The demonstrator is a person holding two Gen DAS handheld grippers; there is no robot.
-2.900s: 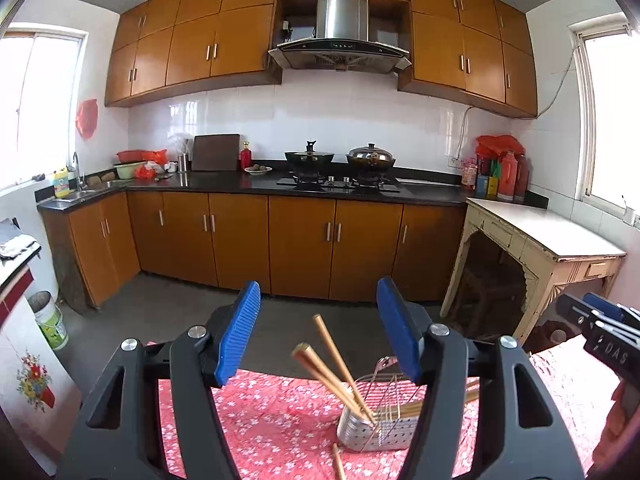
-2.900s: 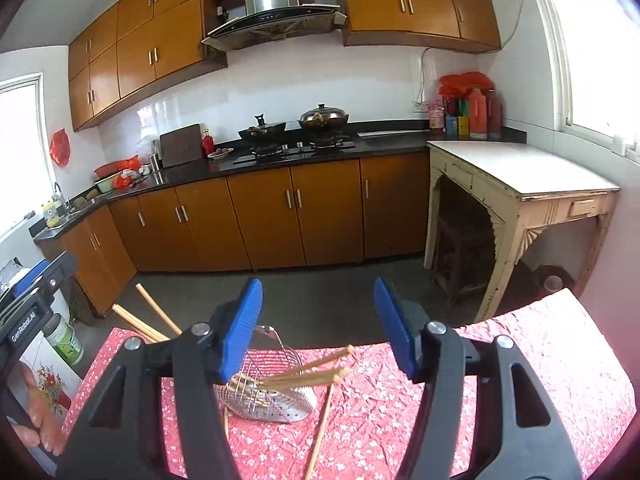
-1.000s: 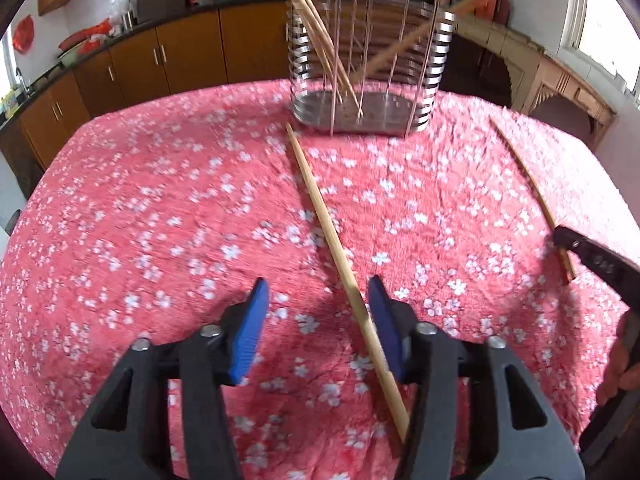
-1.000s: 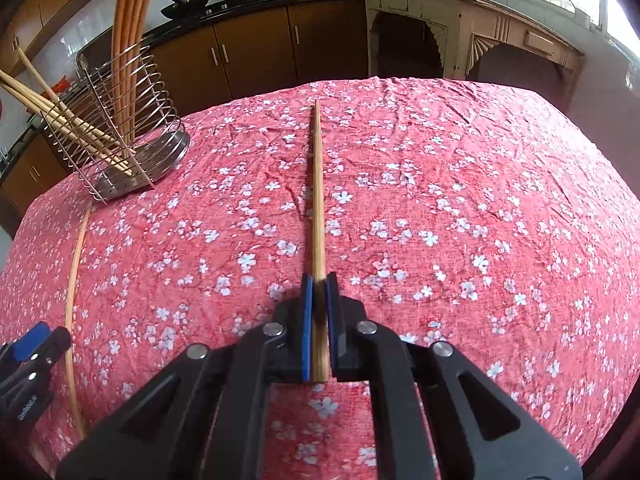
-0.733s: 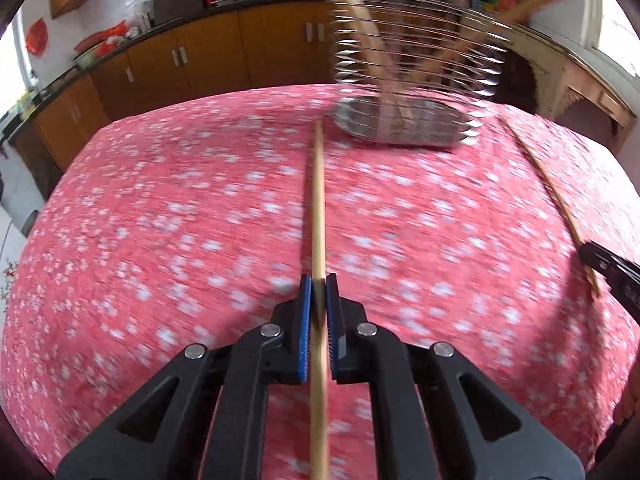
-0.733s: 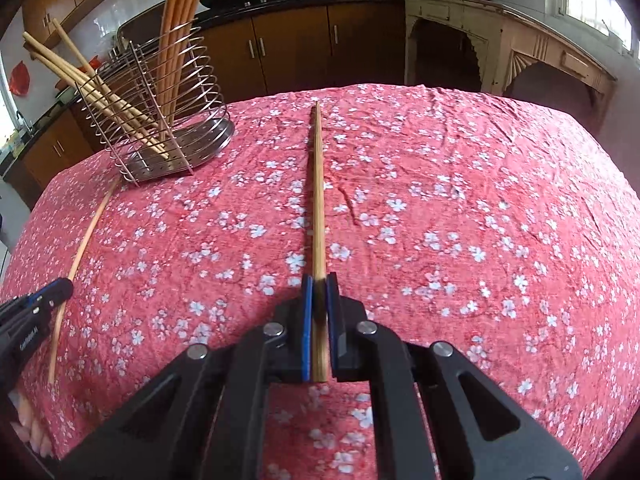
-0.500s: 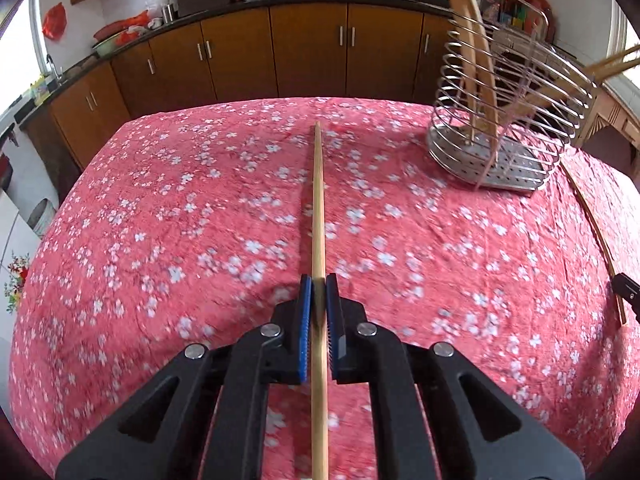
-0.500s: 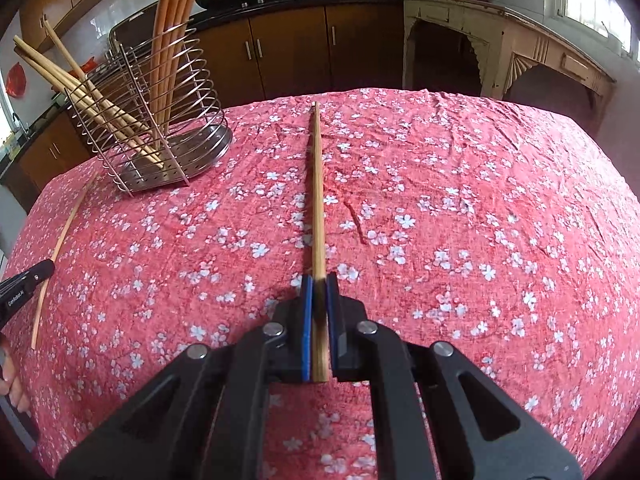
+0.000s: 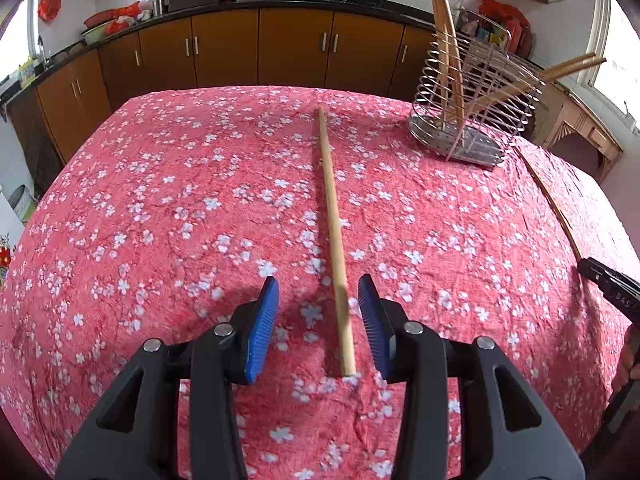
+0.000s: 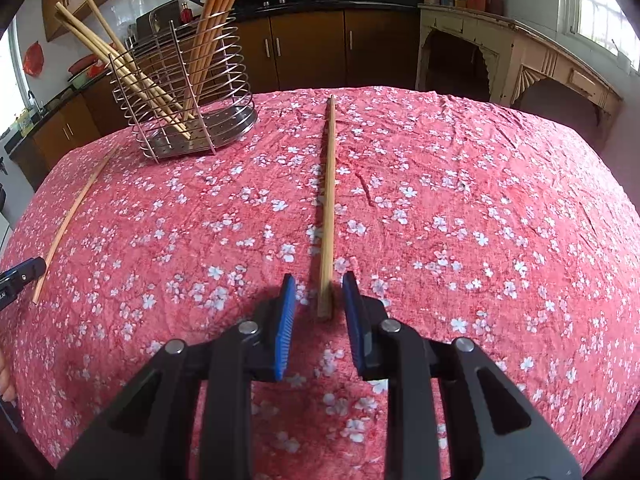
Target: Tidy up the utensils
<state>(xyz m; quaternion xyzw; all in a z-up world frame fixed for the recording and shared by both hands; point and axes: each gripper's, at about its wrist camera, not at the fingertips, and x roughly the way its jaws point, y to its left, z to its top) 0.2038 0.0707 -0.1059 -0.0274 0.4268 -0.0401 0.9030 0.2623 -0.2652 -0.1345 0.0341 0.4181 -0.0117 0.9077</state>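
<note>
A wooden chopstick (image 9: pixel 333 224) lies on the red flowered tablecloth (image 9: pixel 160 208), its near end between the blue pads of my open left gripper (image 9: pixel 318 324). A second chopstick (image 10: pixel 328 208) lies with its near end between the pads of my open right gripper (image 10: pixel 319 316). A wire utensil holder (image 9: pixel 472 120) with several chopsticks stands at the far right in the left wrist view, and at the far left in the right wrist view (image 10: pixel 188 112). Each view shows the other chopstick at its edge (image 9: pixel 552 200) (image 10: pixel 72 216).
The table's far edge drops to the kitchen floor. Brown cabinets (image 9: pixel 260 48) with a black counter run along the back wall. A cream side table (image 10: pixel 520 52) stands at the right. The other gripper's tip shows at each view's edge (image 9: pixel 608 288) (image 10: pixel 20 276).
Both grippers were shut on their chopsticks half a second ago. Both have opened now, and the chopsticks lie loose on the cloth between the pads.
</note>
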